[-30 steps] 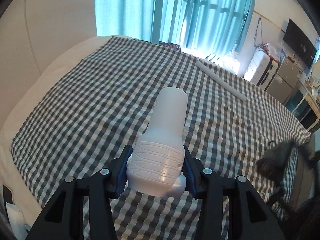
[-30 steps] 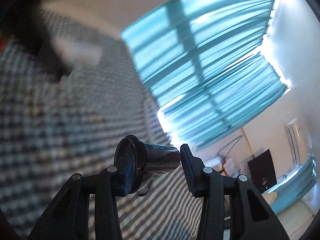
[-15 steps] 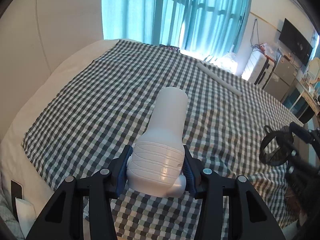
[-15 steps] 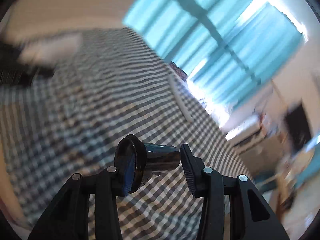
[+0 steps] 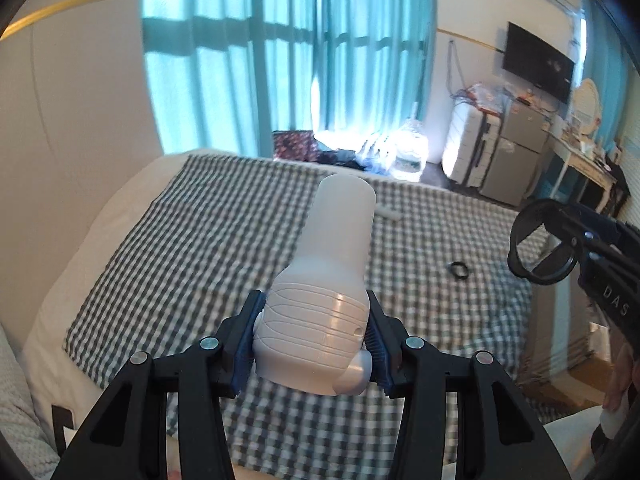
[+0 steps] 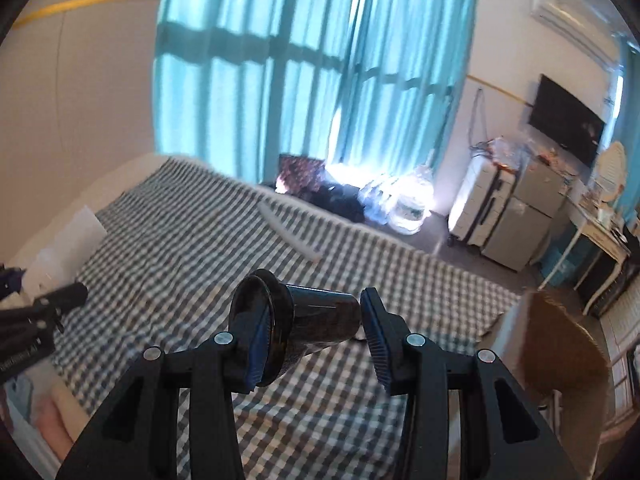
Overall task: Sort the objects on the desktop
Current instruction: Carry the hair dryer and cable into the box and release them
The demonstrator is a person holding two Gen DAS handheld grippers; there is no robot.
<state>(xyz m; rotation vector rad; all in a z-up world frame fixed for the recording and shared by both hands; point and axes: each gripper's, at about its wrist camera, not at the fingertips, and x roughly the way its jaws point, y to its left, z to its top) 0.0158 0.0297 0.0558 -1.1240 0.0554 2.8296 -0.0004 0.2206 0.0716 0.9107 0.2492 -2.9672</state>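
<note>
My left gripper [image 5: 314,338] is shut on a white plastic bottle [image 5: 326,280], held in the air above the checkered cloth [image 5: 200,248]. My right gripper [image 6: 310,332] is shut on a black cylinder with a flared rim [image 6: 296,328], held sideways between the pads, also in the air. The right gripper and its black cylinder also show at the right edge of the left wrist view [image 5: 544,248]. A small black ring [image 5: 459,270] lies on the cloth. A long white tube [image 6: 288,236] lies on the cloth farther back.
The cloth covers a bed-like surface with white edges [image 5: 80,248]. Teal curtains [image 6: 300,60] hang behind it. A suitcase and cabinets [image 6: 504,212] stand at the right. A brown rounded object [image 6: 560,344] is near at right. A white sheet [image 6: 72,248] lies at left.
Both grippers have tilted up and back, so more of the room and curtains shows. The right gripper has swung round to face the window. Both grips are unchanged.
</note>
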